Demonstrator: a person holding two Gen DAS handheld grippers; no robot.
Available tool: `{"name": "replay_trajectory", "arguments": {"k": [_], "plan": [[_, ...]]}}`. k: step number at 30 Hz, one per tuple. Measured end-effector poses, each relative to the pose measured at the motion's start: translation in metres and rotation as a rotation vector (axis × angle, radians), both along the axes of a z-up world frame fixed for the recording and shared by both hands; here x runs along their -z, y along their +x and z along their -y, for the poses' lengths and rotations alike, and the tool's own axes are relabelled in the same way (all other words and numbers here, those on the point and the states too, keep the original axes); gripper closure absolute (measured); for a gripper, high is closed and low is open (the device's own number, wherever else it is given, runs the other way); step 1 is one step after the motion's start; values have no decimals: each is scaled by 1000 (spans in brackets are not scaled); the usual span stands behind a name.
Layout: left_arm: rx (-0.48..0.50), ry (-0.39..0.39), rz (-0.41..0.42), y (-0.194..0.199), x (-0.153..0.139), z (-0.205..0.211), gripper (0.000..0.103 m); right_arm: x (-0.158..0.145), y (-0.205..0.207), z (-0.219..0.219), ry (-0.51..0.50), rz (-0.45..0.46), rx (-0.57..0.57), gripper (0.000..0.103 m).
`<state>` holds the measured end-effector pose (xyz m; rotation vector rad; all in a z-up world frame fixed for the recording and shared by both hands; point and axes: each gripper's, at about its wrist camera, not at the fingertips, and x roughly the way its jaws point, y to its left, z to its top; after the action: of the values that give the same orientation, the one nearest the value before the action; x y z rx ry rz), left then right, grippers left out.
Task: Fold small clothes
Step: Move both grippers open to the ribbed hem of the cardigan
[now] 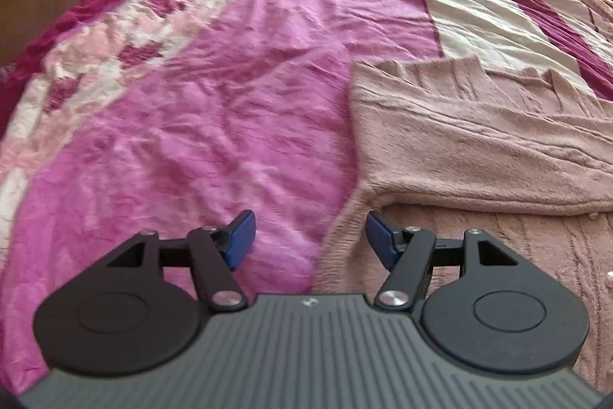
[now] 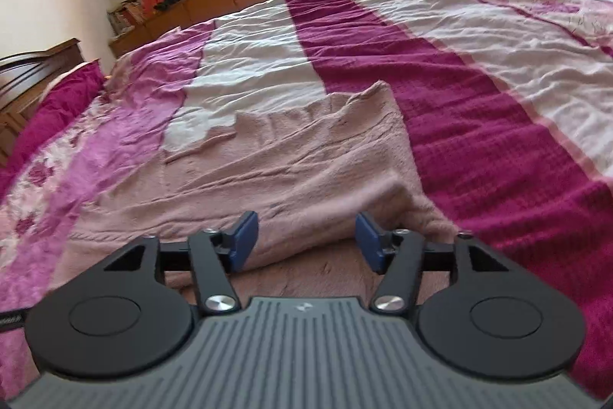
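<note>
Left gripper (image 1: 309,238): blue fingers (image 1: 240,236) spread apart, nothing between them, hovering at the sweater's left edge.
Right gripper (image 2: 304,240): fingers (image 2: 245,238) parted and holding nothing, a folded-over sleeve just ahead of them.
Sweater (image 1: 479,137): dusty pink knit, lying on the bed, sleeve laid across the body.
Bed (image 2: 479,125): rumpled pink, magenta and cream bedspread under it all.

The right gripper (image 2: 306,240) hangs with jaws apart over a pink sweater (image 2: 291,156), whose folded edge lies between the fingers, on a bedspread (image 2: 479,94).
</note>
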<state>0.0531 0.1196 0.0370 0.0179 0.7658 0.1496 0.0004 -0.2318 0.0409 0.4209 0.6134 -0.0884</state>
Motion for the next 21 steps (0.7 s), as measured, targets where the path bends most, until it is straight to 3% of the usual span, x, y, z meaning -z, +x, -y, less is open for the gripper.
{"name": "replay_trajectory", "arguments": {"k": [11, 21], "plan": [[-25, 72, 9, -37, -30, -25, 37, -29, -54, -5, 36, 5, -169, 21], [79, -197, -75, -72, -30, -35, 37, -29, -83, 0, -12, -97, -194, 15]]}}
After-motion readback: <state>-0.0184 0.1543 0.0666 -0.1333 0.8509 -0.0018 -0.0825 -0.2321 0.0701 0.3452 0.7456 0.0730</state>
